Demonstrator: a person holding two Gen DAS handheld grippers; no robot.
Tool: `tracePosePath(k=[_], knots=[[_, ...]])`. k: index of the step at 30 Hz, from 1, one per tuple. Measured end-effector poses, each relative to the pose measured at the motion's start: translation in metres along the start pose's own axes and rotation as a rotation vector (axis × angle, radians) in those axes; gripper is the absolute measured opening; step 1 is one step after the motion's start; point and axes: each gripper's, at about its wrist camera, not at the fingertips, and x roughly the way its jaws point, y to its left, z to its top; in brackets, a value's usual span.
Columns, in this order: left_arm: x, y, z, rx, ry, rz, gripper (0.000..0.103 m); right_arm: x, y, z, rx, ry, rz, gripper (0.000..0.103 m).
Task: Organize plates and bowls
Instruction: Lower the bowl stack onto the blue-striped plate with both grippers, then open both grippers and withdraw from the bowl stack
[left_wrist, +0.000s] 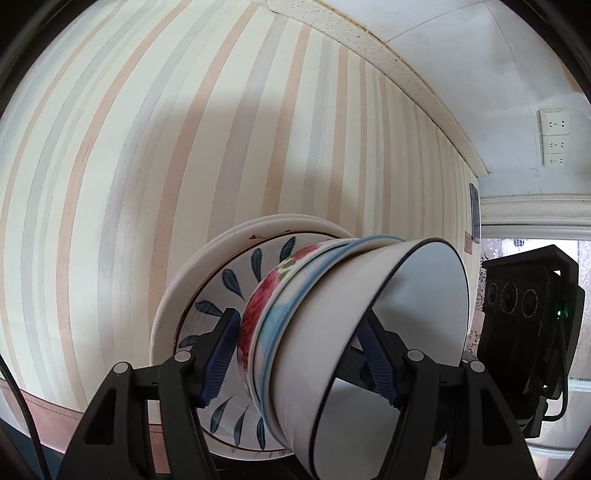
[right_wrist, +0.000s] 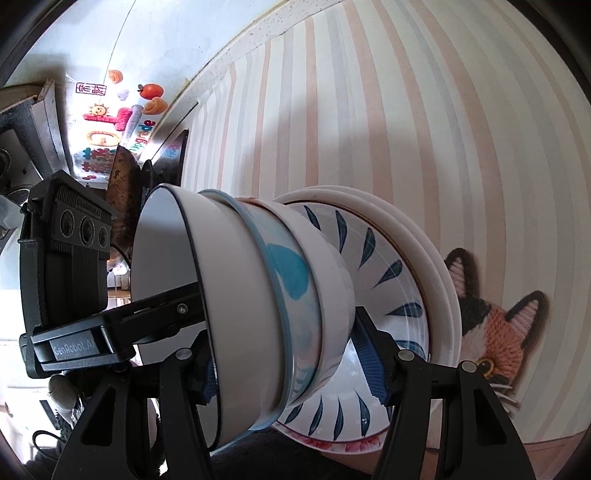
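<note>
The striped wall (left_wrist: 184, 166) fills most of both views and serves as the backdrop for everything else. Against it, tipped on its side so the dishes face sideways, a stack of plates and bowls is held up between the two grippers.

Nearest the striped wall are the plain white plates (left_wrist: 164, 314), nested together. In front of them sits the blue-leaf plate (left_wrist: 229, 284), its rim with a thin brown line. Farther from the wall come the bowls: a floral bowl (left_wrist: 258, 306) with red flowers, then a blue-patterned bowl (right_wrist: 291, 273), and farthest out the white bowl (left_wrist: 369, 332) with a dark rim, its open mouth turned away from the wall.

The left gripper (left_wrist: 299, 354) is spread wide around the bowls: one blue pad lies against the blue-leaf plate beside the floral bowl, the other reaches inside the white bowl, so the nested bowls are pinched between them. The right gripper (right_wrist: 295, 365) straddles the same bowls from the other side, one pad between the innermost bowl and the blue-leaf plate, the other hidden behind the white bowl's rim.

Low on the striped wall, right of the stack in the right wrist view, is a knitted cat picture (right_wrist: 491, 325). Power sockets (left_wrist: 554, 136) sit on the adjoining white wall.
</note>
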Motion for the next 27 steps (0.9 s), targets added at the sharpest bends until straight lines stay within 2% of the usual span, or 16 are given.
tracePosePath(k=[17,21,27], knots=[[0.001,0.003,-0.007,0.013,-0.003,0.007,0.063,0.008,0.002,-0.001,0.004,0.002,-0.018,0.064],[-0.010,-0.004,-0.012,0.050,-0.034,0.072,0.062,0.007,0.006,-0.002,0.004,0.003,-0.036,0.064],[-0.038,-0.013,-0.023,0.086,-0.116,0.210,0.063,-0.005,0.018,-0.004,-0.037,-0.027,-0.095,0.064]])
